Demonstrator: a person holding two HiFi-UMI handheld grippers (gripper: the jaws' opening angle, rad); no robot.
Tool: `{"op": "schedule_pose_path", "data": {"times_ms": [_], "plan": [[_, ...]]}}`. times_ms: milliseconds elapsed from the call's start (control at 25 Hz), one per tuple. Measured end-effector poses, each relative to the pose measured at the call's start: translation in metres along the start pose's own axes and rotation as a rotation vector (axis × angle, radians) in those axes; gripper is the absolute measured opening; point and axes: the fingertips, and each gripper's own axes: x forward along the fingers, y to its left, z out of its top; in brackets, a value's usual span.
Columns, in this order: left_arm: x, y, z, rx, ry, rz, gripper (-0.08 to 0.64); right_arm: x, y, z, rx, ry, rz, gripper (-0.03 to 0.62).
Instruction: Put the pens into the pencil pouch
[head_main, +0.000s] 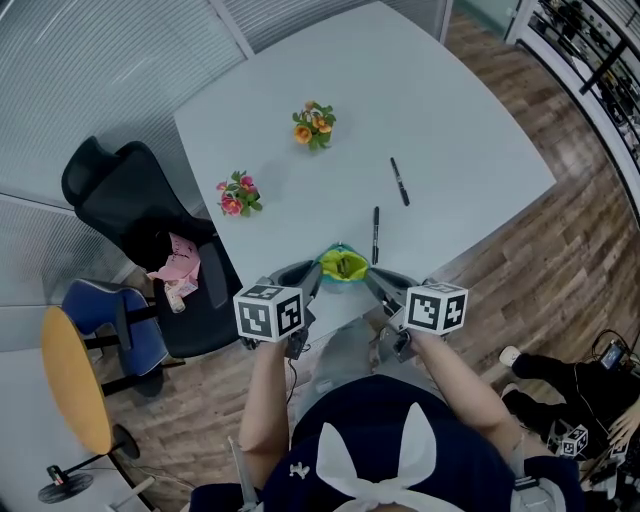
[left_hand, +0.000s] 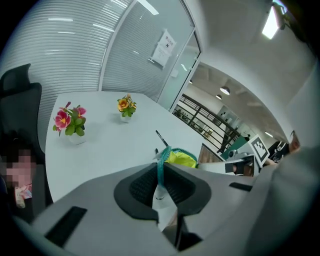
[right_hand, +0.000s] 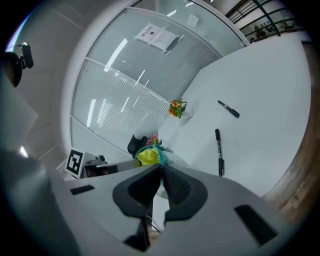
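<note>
The pencil pouch (head_main: 341, 266), teal with a yellow-green lining, stands open at the near edge of the white table (head_main: 450, 120). My left gripper (head_main: 311, 277) is shut on the pouch's left rim; the teal zipper edge runs between its pads (left_hand: 161, 172). My right gripper (head_main: 373, 279) is shut on the right rim of the pouch (right_hand: 147, 156), its pads (right_hand: 161, 172) pressed together on the teal edge. One black pen (head_main: 375, 235) lies just beyond the pouch. A second black pen (head_main: 399, 181) lies farther out. Both pens show in the right gripper view, the near pen (right_hand: 219, 150) and the far pen (right_hand: 228, 109).
Two small flower pots stand on the table: orange flowers (head_main: 314, 125) at the far middle, pink flowers (head_main: 238, 193) to the left. A black office chair (head_main: 150, 230), a blue chair (head_main: 110, 315) and a round wooden table (head_main: 70, 375) stand at the left.
</note>
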Motion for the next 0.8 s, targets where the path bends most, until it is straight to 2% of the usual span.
{"op": "schedule_pose_path", "data": {"times_ms": [160,280,400,680,800], "plan": [[0.0,-0.004,-0.002,0.053,0.023,0.016,0.05,0.005,0.003,-0.004,-0.071,0.029,-0.027,0.028],[0.002,-0.011,-0.004,0.091,0.034,0.01,0.05,0.006,0.003,-0.007,-0.085,0.042,-0.022,0.038],[0.002,-0.01,-0.002,0.117,0.033,0.033,0.051,0.009,0.004,-0.009,-0.084,0.056,-0.01,0.105],[0.005,0.001,0.001,0.114,0.03,0.059,0.051,0.004,-0.005,0.002,-0.103,0.032,-0.048,0.123],[0.008,0.006,0.003,0.106,0.03,0.064,0.051,0.002,-0.018,0.011,-0.115,0.006,-0.098,0.125]]}}
